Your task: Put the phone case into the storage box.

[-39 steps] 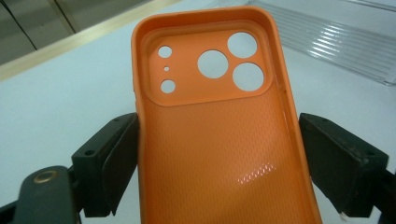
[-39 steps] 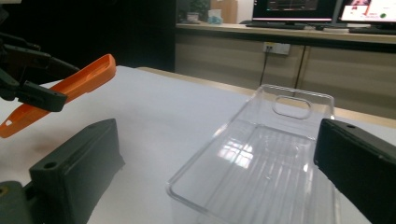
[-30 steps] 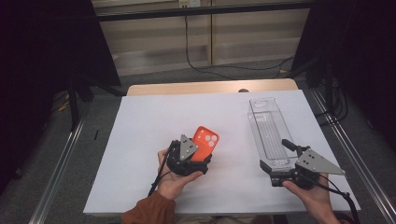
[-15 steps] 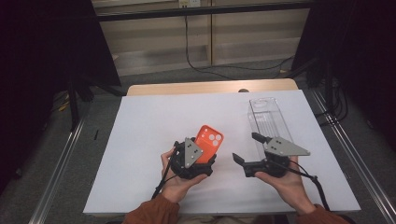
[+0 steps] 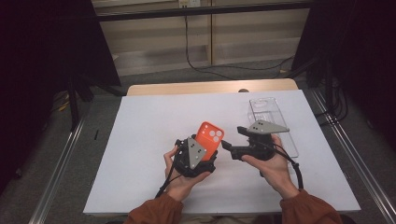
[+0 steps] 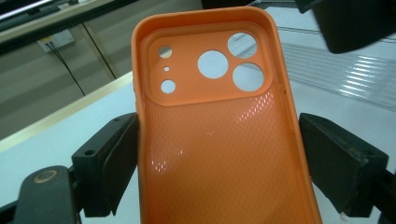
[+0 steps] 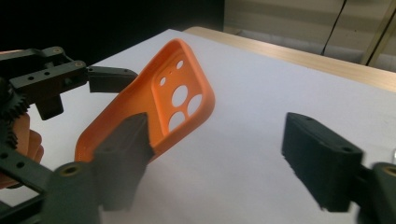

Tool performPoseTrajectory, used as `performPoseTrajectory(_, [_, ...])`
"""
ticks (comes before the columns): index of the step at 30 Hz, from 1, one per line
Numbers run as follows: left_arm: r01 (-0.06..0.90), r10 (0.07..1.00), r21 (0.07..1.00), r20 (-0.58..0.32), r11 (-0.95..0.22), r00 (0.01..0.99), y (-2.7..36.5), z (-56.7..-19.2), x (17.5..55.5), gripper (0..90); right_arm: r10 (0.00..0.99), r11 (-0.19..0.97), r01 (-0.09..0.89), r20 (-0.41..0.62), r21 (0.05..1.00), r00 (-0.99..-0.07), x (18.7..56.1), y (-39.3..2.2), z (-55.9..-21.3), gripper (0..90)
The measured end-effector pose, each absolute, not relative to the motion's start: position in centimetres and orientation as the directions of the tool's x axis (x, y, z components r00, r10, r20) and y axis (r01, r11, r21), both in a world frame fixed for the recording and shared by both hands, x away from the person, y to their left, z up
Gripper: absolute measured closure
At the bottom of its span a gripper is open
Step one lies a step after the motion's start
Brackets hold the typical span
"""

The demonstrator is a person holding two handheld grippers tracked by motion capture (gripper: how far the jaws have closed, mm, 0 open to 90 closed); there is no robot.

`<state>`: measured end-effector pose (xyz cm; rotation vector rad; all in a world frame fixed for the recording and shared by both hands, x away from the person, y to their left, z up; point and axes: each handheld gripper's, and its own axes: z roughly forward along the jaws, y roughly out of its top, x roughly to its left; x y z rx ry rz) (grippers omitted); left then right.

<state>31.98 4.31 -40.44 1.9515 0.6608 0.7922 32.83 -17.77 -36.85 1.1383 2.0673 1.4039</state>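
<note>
Left gripper (image 5: 198,156) is squeezing an orange phone case (image 5: 208,139) btwn its 2 black jaws, one jaw on each long side. In the left gripper view the case (image 6: 219,135) is standing up tall w/ its inside facing the camera, and the round camera holes are up at the top. Its hand (image 5: 183,179) is holding the gripper just above the white table (image 5: 140,130), near the front middle.

Right gripper (image 5: 229,145) is sitting just beside the case, on its right side, w/ its jaws spread wide and nothing btwn them. It is pointing left at the case. In the right gripper view the case (image 7: 154,112) is leaning, and the nearer jaw is partly covering its lower edge; can't tell if they are touching. The other jaw is well apart from it. The right hand (image 5: 273,170) is holding that gripper from below.

A clear plastic tray (image 5: 273,123) is lying flat on the table behind the right gripper, toward the far right side. A thick black cable (image 5: 294,168) is looping from the right gripper back by the sleeve.
</note>
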Motion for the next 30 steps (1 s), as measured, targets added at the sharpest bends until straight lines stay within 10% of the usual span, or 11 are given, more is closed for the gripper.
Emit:
performPoseTrajectory(17, [0.047, 0.682, 0.862, 0.366, -0.505, 0.633, 2.3, -40.8, 31.8, 15.2, 0.796, 0.088, 0.560, 0.279, 0.824, -0.536, 34.8, -17.6, -36.8, 70.5])
performPoseTrajectory(30, [0.048, 0.696, 0.856, 0.385, -0.515, 0.606, 2.0, -41.4, 32.5, 15.3, 0.802, 0.026, 0.620, 0.355, 0.784, -0.481, 34.9, -17.4, -36.2, 78.9])
